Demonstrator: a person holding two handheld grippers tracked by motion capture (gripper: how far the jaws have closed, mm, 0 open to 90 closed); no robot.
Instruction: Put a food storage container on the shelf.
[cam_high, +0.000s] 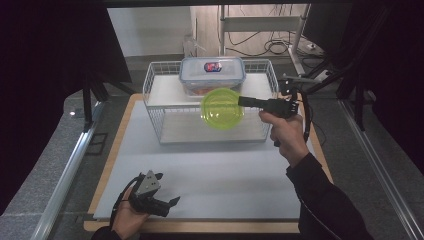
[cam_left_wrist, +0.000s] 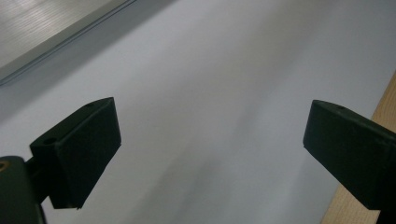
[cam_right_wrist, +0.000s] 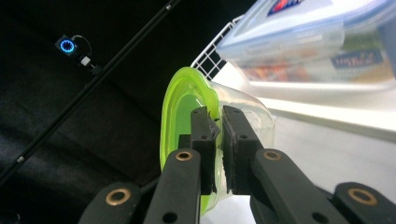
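Note:
A round clear container with a lime-green lid hangs tilted on its side in front of the white wire rack. My right gripper is shut on its rim; in the right gripper view the two jaws pinch the green-lidded container at its edge, gripper. A clear rectangular box with a blue-trimmed lid sits on the rack's upper shelf, also the box close by in the right gripper view. My left gripper rests low near the table's front left, open over bare white mat, gripper.
The white mat covers a wooden-edged table. The rack has a lower shelf behind the held container. Metal rails run along both sides of the table. Cables and a stand lie on the floor beyond.

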